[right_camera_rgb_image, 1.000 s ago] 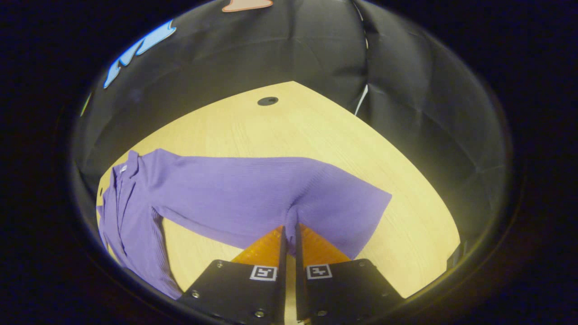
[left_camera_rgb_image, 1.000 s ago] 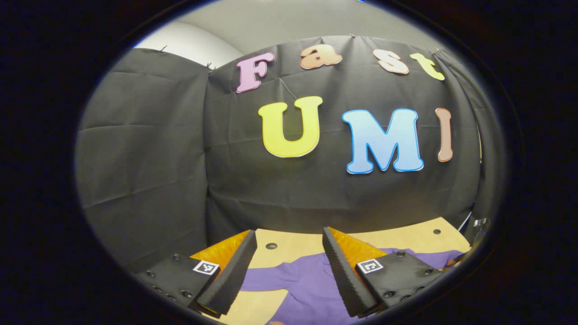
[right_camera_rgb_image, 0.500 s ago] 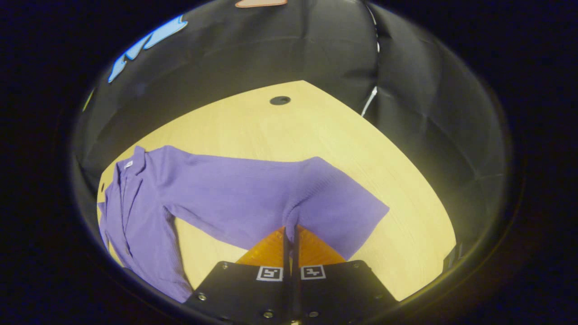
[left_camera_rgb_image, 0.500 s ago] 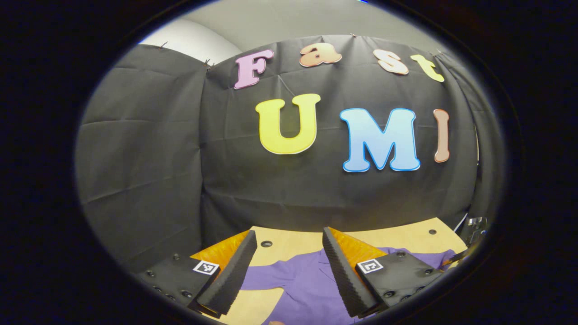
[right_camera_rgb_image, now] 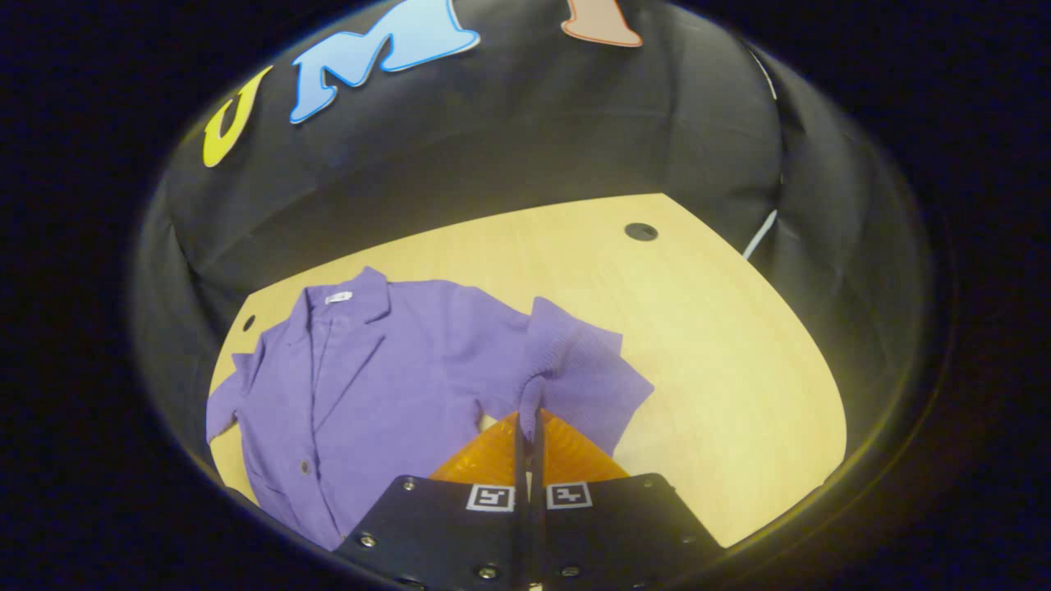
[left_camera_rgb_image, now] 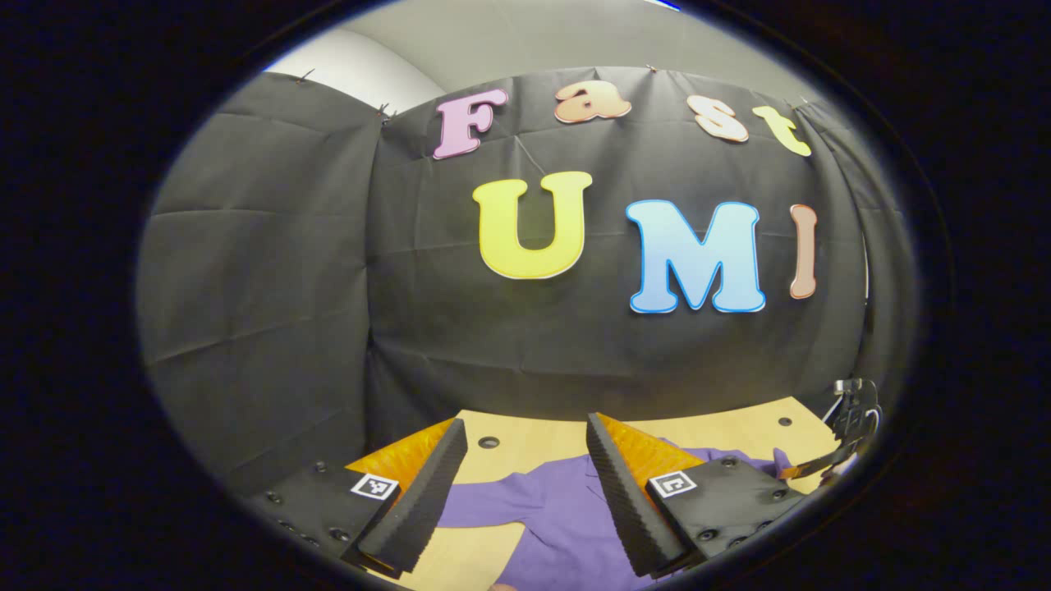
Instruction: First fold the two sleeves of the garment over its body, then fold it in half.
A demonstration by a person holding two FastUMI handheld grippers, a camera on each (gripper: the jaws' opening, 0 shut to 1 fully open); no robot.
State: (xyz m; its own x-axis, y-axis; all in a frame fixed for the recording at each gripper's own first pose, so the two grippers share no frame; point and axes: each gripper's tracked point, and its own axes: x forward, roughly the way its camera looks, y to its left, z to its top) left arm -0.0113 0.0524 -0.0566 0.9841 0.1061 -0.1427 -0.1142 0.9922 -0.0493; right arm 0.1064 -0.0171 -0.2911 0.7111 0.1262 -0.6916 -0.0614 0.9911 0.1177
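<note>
While pinched on sleeve [right_camera_rgb_image: 575,361]: right gripper [right_camera_rgb_image: 530,406] (left gripper [left_camera_rgb_image: 521,476] agape).

The left gripper [left_camera_rgb_image: 525,480] has two long wedge-shaped fingers [left_camera_rgb_image: 415,509] whose inner faces are ribbed with fine crosswise ridges. Each finger is fixed to a flat black mounting plate [left_camera_rgb_image: 722,501] with round screw heads along its edges. Each plate bears a small square white tag printed with a black block pattern [left_camera_rgb_image: 374,486]. Ribbed bracing shows behind each finger, above the plate.

The right gripper [right_camera_rgb_image: 530,402] has the same build: two black plates [right_camera_rgb_image: 435,533] side by side, dotted with silver screw heads, each with a square black-and-white patterned tag [right_camera_rgb_image: 491,497] near the inner edge. Its jaws taper to a narrow point.
</note>
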